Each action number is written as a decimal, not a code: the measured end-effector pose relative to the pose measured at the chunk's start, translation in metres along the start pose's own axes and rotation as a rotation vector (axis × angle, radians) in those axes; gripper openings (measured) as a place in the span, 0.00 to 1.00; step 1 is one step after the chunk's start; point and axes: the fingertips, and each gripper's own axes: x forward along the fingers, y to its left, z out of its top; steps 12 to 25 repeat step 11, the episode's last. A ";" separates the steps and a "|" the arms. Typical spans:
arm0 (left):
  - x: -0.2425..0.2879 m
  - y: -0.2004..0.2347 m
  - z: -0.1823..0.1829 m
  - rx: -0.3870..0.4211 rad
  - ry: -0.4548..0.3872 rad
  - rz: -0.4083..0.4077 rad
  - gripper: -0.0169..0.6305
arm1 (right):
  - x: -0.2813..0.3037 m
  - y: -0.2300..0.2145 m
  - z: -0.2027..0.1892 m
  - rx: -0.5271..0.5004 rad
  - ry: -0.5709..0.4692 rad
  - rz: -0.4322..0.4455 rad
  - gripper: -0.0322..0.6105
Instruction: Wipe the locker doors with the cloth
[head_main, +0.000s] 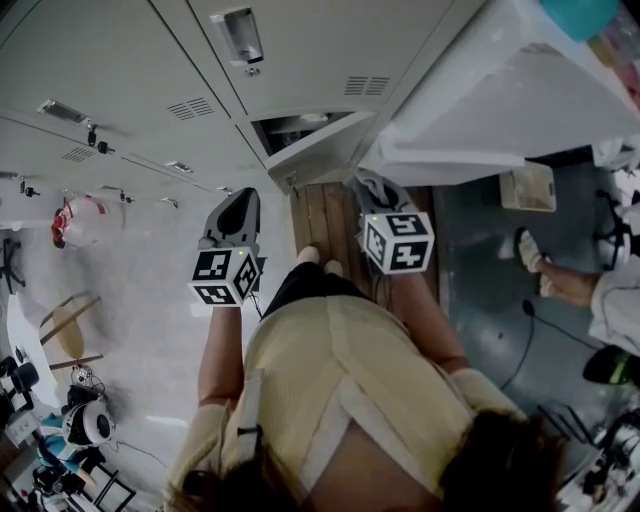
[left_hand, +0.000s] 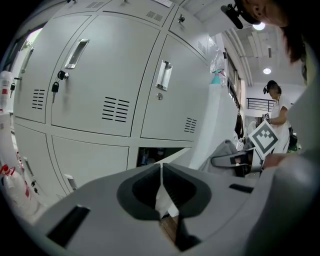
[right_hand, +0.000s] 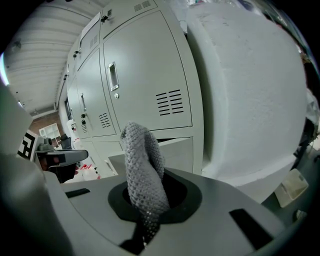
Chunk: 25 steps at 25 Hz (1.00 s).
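Note:
Grey locker doors (head_main: 130, 70) fill the top of the head view, and one lower door (head_main: 320, 150) hangs ajar. My right gripper (right_hand: 147, 210) is shut on a grey knitted cloth (right_hand: 144, 170), which stands up out of its jaws in front of a closed door (right_hand: 145, 75). In the head view this cloth (head_main: 375, 188) sits just below the ajar door. My left gripper (left_hand: 161, 167) has its jaws together with nothing between them and points at the lockers (left_hand: 100, 75). In the head view the left gripper (head_main: 235, 212) hangs a little left of the ajar door.
A big white foam block (head_main: 500, 100) stands right of the lockers, close to my right gripper (head_main: 378, 195). Keys hang in a lock (left_hand: 62, 76). A red and white bag (head_main: 80, 220) lies at the left. Another person (head_main: 600, 290) sits at the right.

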 end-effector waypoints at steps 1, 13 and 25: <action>0.000 0.000 0.000 0.002 0.000 0.000 0.05 | 0.000 -0.001 0.000 0.003 0.001 -0.002 0.07; -0.005 0.009 0.002 0.001 0.004 0.010 0.05 | 0.000 0.000 0.002 0.006 0.003 0.004 0.07; -0.005 0.009 0.002 0.001 0.004 0.010 0.05 | 0.000 0.000 0.002 0.006 0.003 0.004 0.07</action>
